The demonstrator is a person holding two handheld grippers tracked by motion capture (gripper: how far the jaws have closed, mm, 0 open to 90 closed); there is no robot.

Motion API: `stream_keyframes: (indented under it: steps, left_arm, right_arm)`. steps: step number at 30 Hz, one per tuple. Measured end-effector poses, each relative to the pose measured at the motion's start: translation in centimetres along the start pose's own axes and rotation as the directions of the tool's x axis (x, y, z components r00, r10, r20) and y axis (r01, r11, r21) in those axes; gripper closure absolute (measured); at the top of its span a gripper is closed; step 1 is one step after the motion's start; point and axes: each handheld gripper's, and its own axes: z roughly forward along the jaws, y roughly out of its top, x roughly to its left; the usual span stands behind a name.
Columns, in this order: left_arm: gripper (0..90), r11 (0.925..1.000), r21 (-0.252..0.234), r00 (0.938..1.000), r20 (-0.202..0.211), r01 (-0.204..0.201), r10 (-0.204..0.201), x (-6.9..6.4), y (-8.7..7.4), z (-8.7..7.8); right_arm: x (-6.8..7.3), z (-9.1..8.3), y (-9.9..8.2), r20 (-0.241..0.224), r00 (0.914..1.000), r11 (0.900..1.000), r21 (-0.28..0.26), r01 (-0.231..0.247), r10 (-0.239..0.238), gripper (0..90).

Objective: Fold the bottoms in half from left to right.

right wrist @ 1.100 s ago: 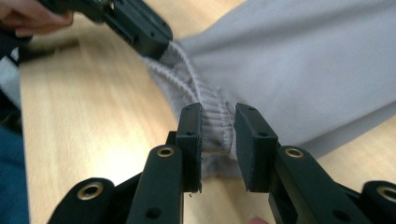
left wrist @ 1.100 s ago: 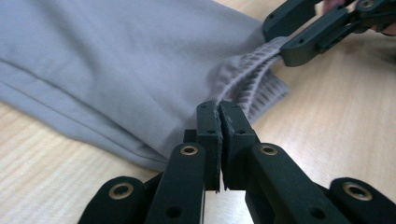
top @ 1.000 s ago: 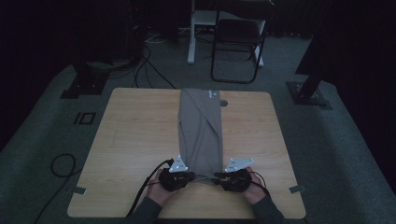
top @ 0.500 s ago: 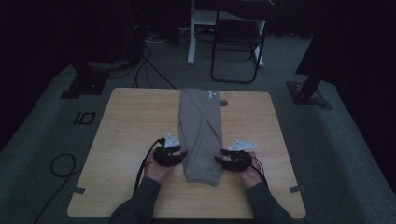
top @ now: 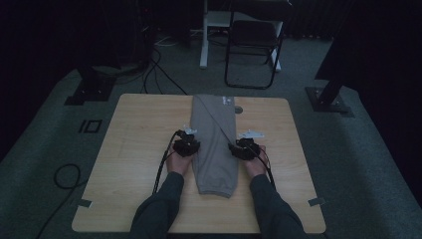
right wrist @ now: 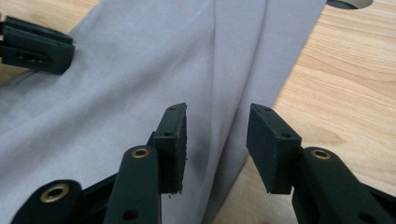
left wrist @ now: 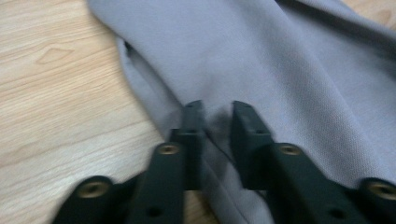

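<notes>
A long grey folded garment (top: pixel 214 144) lies lengthwise down the middle of the wooden table (top: pixel 134 129). My left gripper (top: pixel 194 145) is at its left edge, about halfway along. In the left gripper view its jaws (left wrist: pixel 215 116) have just been closing and stand narrow, pinching a dark pucker of the cloth (left wrist: pixel 280 70). My right gripper (top: pixel 235 147) is at the garment's right edge. Its jaws (right wrist: pixel 217 135) have just been closing a little but stand apart, with the cloth's folded edge (right wrist: pixel 140 70) between them, unpressed. The left gripper (right wrist: pixel 35 44) shows across the cloth.
A small round hole (top: pixel 239 109) sits in the table beside the garment's far end, near its white label (top: pixel 226 100). Behind the table stand a black chair (top: pixel 254 45) and two stand bases (top: pixel 94 89) (top: pixel 328 99). Cables lie on the floor.
Both hands have moved away from the person, from the garment's near hem up along its two sides to about its middle. The garment lies where it was.
</notes>
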Motion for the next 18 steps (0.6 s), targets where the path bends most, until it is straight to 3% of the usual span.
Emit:
stream_keyframes:
  steps: [1, 5, 7, 10, 13, 14, 15, 18]
  left_arm:
    - [87.4, 0.9999, -0.002, 0.9999, -0.001, -0.012, 0.012, -0.1, 0.0, 0.1]
    - [90.0, 0.9993, -0.018, 0.9995, -0.007, -0.032, 0.032, -0.3, 0.0, -0.3]
    - [90.0, 0.9985, -0.028, 0.9987, -0.022, -0.047, 0.046, -0.3, 0.0, -0.8]
    - [90.0, 0.9985, -0.047, 0.9990, -0.034, -0.029, 0.028, 0.1, -0.2, -1.7]
    - [90.0, 0.9983, -0.058, 0.9992, -0.040, -0.011, 0.008, 0.8, -0.4, -2.2]
    - [90.0, 0.9986, -0.050, 0.9985, -0.051, -0.021, 0.018, 0.8, -0.4, -2.2]
    - [89.4, 0.9987, -0.040, 0.9967, -0.076, -0.031, 0.028, 0.8, -0.4, -2.2]
    - [85.5, 0.9995, -0.030, 0.9933, -0.115, 0.005, -0.009, 1.1, -0.4, -1.9]
  right_arm:
    - [0.0, 0.2, 0.1, 0.001, 1.0000, 1.0000, 0.005, -0.003, 0.003, 58.3]
    - [-0.1, 1.0, 0.3, 0.008, 1.0000, 0.9998, 0.022, -0.001, 0.000, 58.9]
    - [-0.1, 1.2, 0.2, 0.012, 0.9999, 0.9995, 0.032, -0.001, 0.001, 64.5]
    - [-0.2, 1.1, 0.2, 0.019, 0.9998, 0.9992, 0.039, -0.005, 0.004, 72.6]
    - [-0.4, 0.8, 0.1, 0.018, 0.9998, 0.9990, 0.044, -0.010, 0.009, 76.1]
    - [-0.5, 0.8, 0.0, 0.018, 0.9997, 0.9989, 0.043, -0.016, 0.015, 76.1]
    - [-0.6, 0.7, 0.0, 0.015, 0.9996, 0.9987, 0.044, -0.025, 0.024, 76.1]
    - [-1.0, 0.6, 0.1, 0.040, 0.9958, 0.9956, 0.043, -0.084, 0.082, 75.7]
